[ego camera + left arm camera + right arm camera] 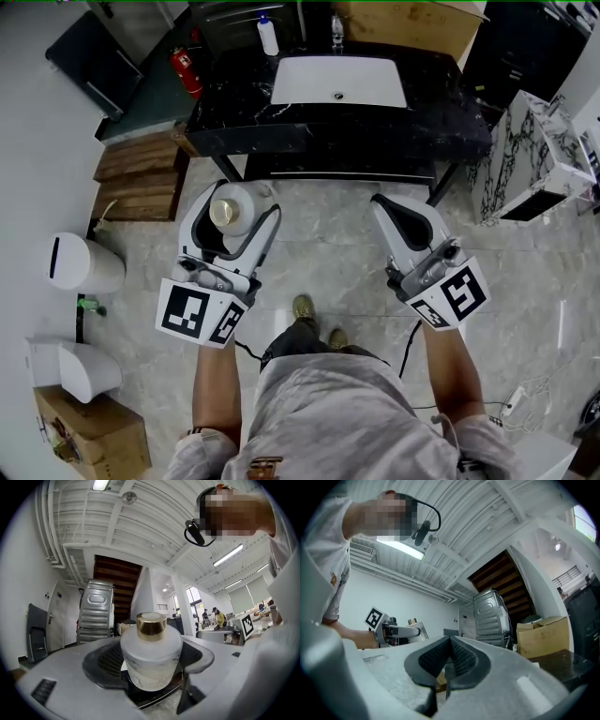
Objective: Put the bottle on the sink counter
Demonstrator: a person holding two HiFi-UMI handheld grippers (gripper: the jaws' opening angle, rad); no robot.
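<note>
Frosted white bottle [151, 656], squat and round with a gold cap [151, 623], stands upright, clamped between the jaws of the left gripper [246, 199] at near left. The black marble sink counter [234, 108], its white basin [309, 80] inset, lies beyond, well apart.

Head view looks steeply down on the sink counter [234, 105]; gripper views tilt upward.

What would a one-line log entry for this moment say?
left gripper: shut on bottle | right gripper: shut, empty | bottle: held in air, not yet on sink counter
</note>
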